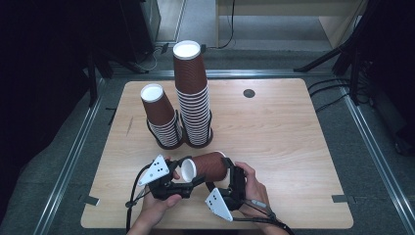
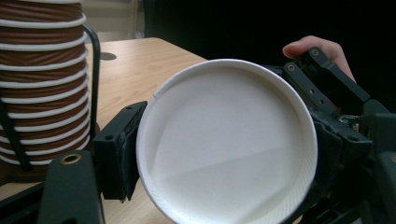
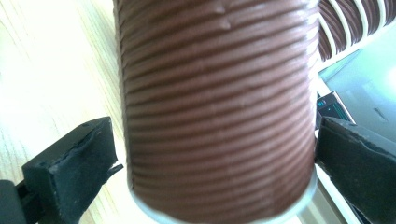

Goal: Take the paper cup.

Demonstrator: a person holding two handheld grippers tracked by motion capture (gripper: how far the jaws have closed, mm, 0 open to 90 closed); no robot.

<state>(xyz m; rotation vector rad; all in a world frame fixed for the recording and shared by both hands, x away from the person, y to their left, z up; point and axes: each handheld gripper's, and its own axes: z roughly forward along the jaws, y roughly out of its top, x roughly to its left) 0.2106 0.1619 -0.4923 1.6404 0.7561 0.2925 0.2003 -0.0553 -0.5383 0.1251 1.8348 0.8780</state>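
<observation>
A single brown ribbed paper cup (image 1: pixel 208 166) lies sideways just above the table's front, between my two grippers. My left gripper (image 1: pixel 188 172) is at its white mouth. In the left gripper view the round white mouth (image 2: pixel 226 140) faces the camera, and both jaw pads press on the rim. My right gripper (image 1: pixel 223 172) reaches around the base end. In the right gripper view the cup's ribbed wall (image 3: pixel 217 102) stands between the jaws of the right gripper (image 3: pixel 217 161). A thin gap shows at the left pad (image 3: pixel 79 168).
Two stacks of the same cups stand upside down in black wire holders behind the grippers: a tall stack (image 1: pixel 193 93) and a shorter, leaning one (image 1: pixel 161 115). The tall stack (image 2: pixel 44 84) is close on the left gripper's left. A dark round grommet (image 1: pixel 249 93) sits far right on the wooden table (image 1: pixel 284 147).
</observation>
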